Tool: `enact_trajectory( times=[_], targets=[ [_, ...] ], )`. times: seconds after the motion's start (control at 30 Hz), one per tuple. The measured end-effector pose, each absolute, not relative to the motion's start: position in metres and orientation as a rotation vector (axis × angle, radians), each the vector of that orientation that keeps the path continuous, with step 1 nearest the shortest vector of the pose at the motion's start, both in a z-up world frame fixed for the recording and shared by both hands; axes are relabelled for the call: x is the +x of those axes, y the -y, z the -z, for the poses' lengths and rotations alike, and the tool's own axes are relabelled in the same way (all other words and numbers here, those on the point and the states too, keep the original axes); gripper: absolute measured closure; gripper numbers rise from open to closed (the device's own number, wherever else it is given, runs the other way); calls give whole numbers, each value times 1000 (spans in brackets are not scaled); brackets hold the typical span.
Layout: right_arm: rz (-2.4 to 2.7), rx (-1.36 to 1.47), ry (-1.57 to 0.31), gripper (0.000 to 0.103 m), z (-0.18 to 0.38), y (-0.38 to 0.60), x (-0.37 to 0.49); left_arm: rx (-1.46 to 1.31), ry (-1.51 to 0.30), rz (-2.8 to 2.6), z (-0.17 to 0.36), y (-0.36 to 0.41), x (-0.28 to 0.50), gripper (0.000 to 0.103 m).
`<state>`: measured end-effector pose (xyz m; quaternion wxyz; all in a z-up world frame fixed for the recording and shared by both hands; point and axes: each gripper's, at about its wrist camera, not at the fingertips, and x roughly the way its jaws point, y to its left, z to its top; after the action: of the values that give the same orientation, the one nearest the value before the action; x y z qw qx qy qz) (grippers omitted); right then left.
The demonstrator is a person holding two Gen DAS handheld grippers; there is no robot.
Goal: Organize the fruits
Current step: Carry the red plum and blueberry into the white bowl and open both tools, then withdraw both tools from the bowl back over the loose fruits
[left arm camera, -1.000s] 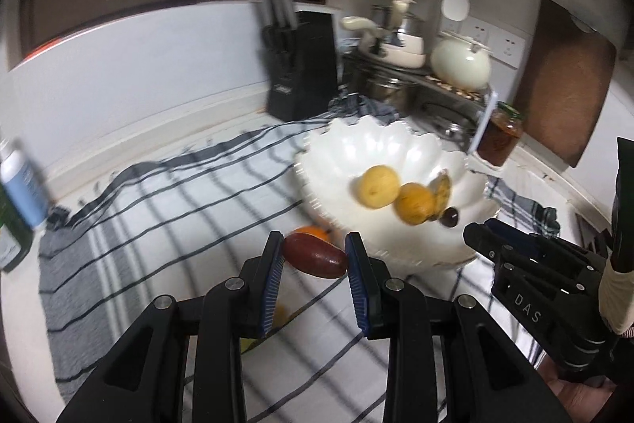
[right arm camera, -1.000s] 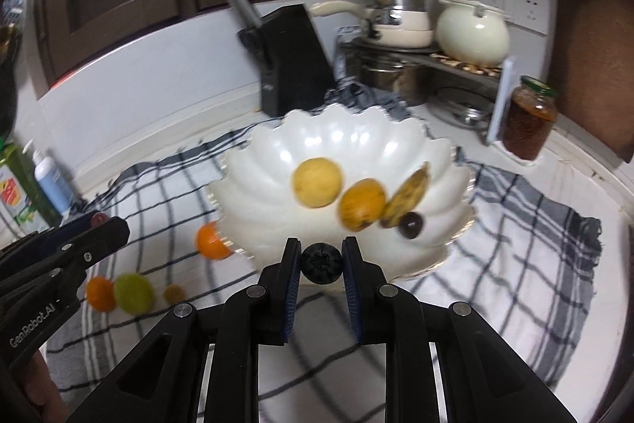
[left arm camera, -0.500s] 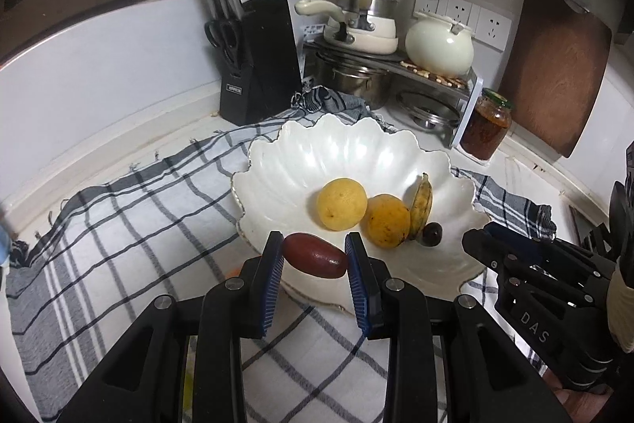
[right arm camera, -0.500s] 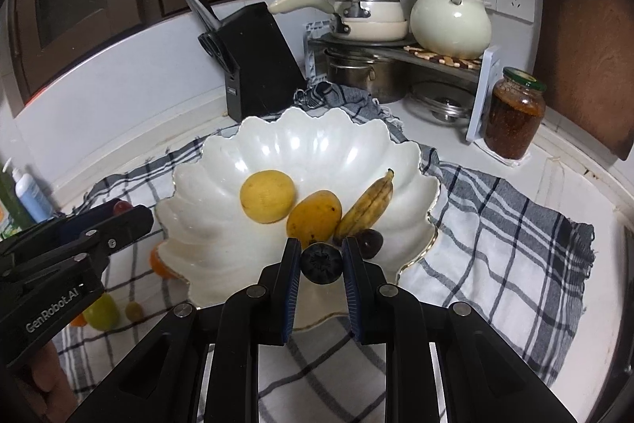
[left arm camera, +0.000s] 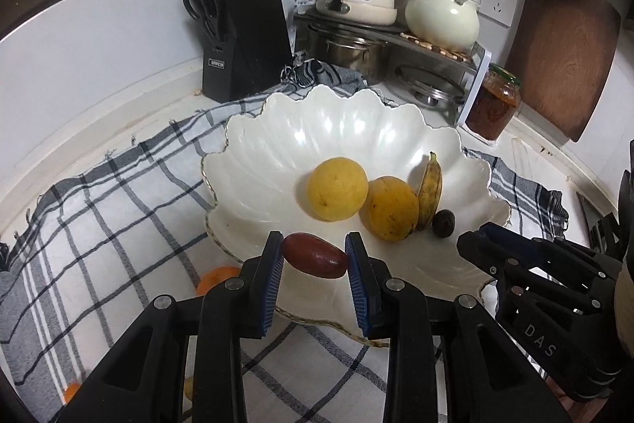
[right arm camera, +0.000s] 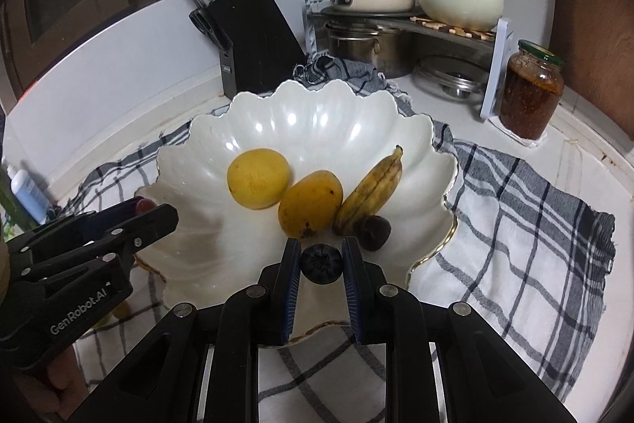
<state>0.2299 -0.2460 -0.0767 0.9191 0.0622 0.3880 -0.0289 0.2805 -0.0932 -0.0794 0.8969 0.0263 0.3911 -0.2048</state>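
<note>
A white scalloped bowl (left arm camera: 277, 161) (right arm camera: 190, 161) holds a round yellow fruit (left arm camera: 337, 188) (right arm camera: 257, 178), a yellow-orange mango (left arm camera: 392, 207) (right arm camera: 310, 203), a small banana (left arm camera: 430, 190) (right arm camera: 372, 188) and a dark round fruit (left arm camera: 443, 223) (right arm camera: 374, 232). My left gripper (left arm camera: 315, 258) is shut on a dark red oval fruit (left arm camera: 315, 254) over the bowl's near rim. My right gripper (right arm camera: 321, 262) is shut on a dark blue berry (right arm camera: 321, 262) over the bowl's near side. Each gripper shows in the other's view, the right (left arm camera: 467, 244) and the left (right arm camera: 158, 213).
The bowl sits on a checked cloth (left arm camera: 99, 224) (right arm camera: 515, 217). An orange fruit (left arm camera: 216, 278) lies on the cloth left of the bowl, and another (left arm camera: 71, 392) at the near left. Behind stand a knife block (left arm camera: 245, 30), pots on a rack (left arm camera: 356, 38), a jar (left arm camera: 493, 106) and a cutting board (left arm camera: 562, 42).
Both grippers have moved forward over the bowl, still holding their fruits. The bowl now fills the middle of both views.
</note>
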Motion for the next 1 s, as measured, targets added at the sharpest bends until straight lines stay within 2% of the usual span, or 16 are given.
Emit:
enact_trajectory(
  times=[0.13,0.2,0.27,0.37,0.43,0.53,0.73,0.83,1.0],
  targets=[
    [54,131,-804,80,77,247,230,71,-816,414,80,96,279,68],
    [54,134,-802,74,75,247,230,71,-814,413,78,95,278,59],
    [65,136,-795,55,73,247,228,71,-807,400,76,93,276,51],
    [98,120,-768,38,67,246,223,73,-801,387,73,90,274,42],
    [113,112,-755,33,63,246,220,75,-798,377,71,88,271,41],
    [129,106,-739,24,57,246,216,74,-786,365,66,84,267,34],
    [157,91,-716,14,47,241,207,84,-760,324,54,74,256,23],
    [172,77,-702,13,40,236,202,89,-745,310,47,68,249,16],
    [173,70,-679,10,29,227,192,96,-717,286,35,54,234,12]
  ],
)
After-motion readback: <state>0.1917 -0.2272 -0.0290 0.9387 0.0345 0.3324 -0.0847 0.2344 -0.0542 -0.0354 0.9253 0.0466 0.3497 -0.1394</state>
